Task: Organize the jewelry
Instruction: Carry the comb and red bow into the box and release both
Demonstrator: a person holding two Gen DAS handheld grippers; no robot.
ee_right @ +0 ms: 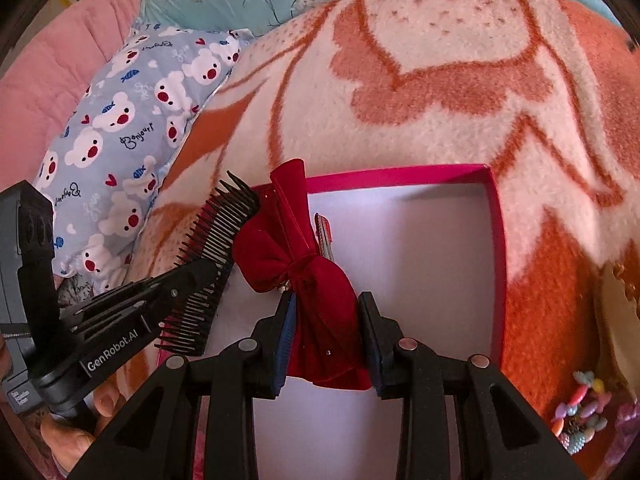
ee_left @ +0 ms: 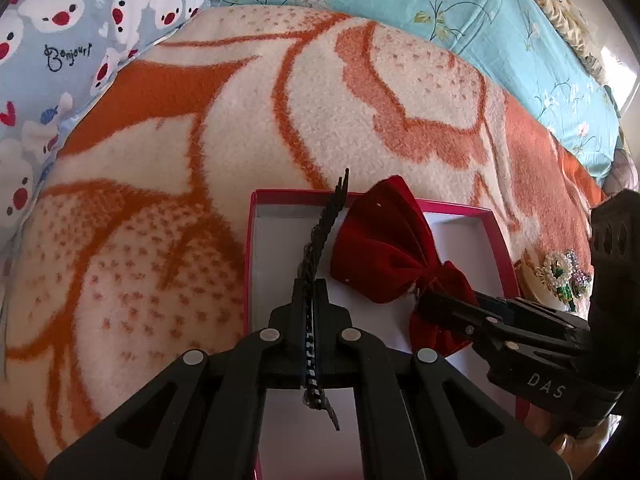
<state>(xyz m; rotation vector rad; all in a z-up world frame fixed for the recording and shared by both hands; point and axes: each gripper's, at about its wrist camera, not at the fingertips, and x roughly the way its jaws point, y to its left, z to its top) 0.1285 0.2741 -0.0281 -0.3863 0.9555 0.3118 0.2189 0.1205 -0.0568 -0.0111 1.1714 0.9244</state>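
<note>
My left gripper is clamped narrow on a black hair comb, edge-on in the left wrist view, its teeth end reaching past the far rim of the box. In the right wrist view the same comb shows its double row of teeth, held over the box's left edge by the left gripper.

My right gripper has its fingers fairly wide apart, with a red velvet bow clip between them; the lower wing of the bow fills the gap, and I cannot tell whether both pads press it. A metal clip bar shows behind the bow's upper wing. From the left wrist view, the right gripper meets the bow near its knot, above the box.

The box is an open shallow tray with a magenta rim and a white floor; in the right wrist view its far right corner is visible. It lies on an orange-and-cream blanket on the bed.

To the right of the box, a beaded brooch with pearl and green stones lies on the blanket. Further ornaments, pastel-coloured, lie near the lower right edge of the right wrist view. A blue bear-print pillow and a turquoise floral sheet lie beyond.
</note>
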